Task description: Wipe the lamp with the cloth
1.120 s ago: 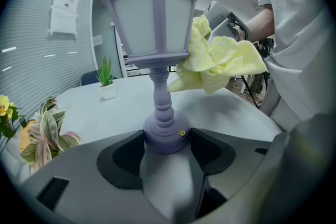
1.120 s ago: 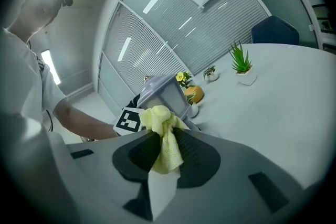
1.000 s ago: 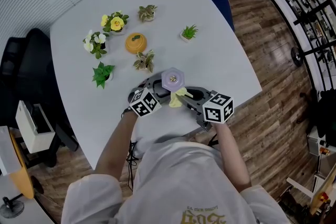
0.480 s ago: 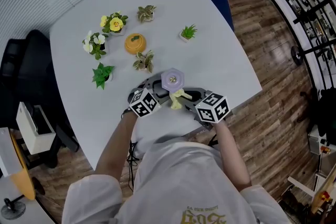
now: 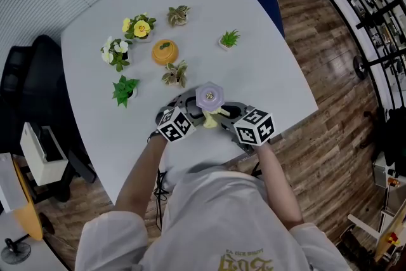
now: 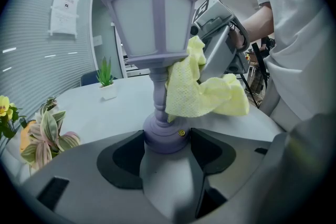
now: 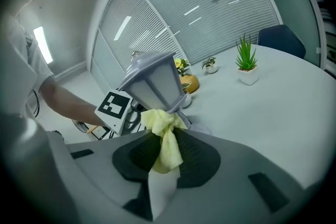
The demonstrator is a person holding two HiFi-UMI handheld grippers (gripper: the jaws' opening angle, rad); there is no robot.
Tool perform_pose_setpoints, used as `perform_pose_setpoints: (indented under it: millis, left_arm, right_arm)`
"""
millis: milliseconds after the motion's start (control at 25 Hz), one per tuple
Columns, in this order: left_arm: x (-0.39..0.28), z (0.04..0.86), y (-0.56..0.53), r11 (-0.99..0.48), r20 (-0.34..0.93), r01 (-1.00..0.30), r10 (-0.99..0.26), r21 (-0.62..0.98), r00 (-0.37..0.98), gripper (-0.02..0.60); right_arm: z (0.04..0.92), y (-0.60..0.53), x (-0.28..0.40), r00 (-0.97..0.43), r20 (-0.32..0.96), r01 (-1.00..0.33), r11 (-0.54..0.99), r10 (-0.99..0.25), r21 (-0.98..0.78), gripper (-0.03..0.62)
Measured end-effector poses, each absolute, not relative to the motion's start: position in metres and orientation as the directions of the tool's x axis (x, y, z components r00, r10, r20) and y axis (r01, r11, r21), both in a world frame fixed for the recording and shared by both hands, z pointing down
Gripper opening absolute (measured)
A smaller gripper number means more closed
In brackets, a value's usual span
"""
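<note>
Left gripper view: the left claw (image 6: pixel 167 138) clamps the lamp (image 6: pixel 152 13) base, frame centre; the right claw (image 7: pixel 167 152) pinches the cloth (image 7: pixel 157 120) against its neck. Wiping seems underway; next, rub upward over the shade.

The left gripper (image 6: pixel 167 138) clamps its dark jaw pads on the round base of a lilac plastic lantern-shaped lamp (image 6: pixel 152 13) that stands upright at the frame's centre. From the upper right, the right gripper (image 6: pixel 206 72) presses a crumpled yellow mesh cloth (image 6: pixel 194 93) against the lamp's stem, just under the shade. On the pale grey table (image 6: pixel 105 113), a spiky green plant in a white pot (image 6: pixel 106 80) stands at mid left.
</note>
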State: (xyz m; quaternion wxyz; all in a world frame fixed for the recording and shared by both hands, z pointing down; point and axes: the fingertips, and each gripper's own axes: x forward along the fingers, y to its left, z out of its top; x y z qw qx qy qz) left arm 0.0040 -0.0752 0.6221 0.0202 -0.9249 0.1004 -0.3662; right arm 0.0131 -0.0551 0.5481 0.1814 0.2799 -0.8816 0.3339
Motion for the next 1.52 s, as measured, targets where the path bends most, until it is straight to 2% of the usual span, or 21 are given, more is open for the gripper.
perform_pose_setpoints:
  millis: [800, 1080, 1520]
  left_arm:
    - [0.003, 0.623, -0.076, -0.979, 0.671, -0.172, -0.203, -0.113, 0.713, 0.281]
    - [0.003, 0.623, -0.076, -0.979, 0.671, -0.17, -0.202, -0.114, 0.714, 0.281]
    - [0.003, 0.623, -0.076, -0.979, 0.671, -0.17, -0.202, -0.113, 0.713, 0.281]
  right_arm:
    - [0.569, -0.064, 0.013, -0.773, 0.535, -0.622, 0.567, -0.34, -0.539, 0.086]
    - [0.587, -0.059, 0.006, -0.731, 0.621, -0.635, 0.614, -0.283, -0.468, 0.086]
    - [0.59, -0.059, 0.008, -0.734, 0.621, -0.633, 0.61, -0.276, -0.476, 0.086]
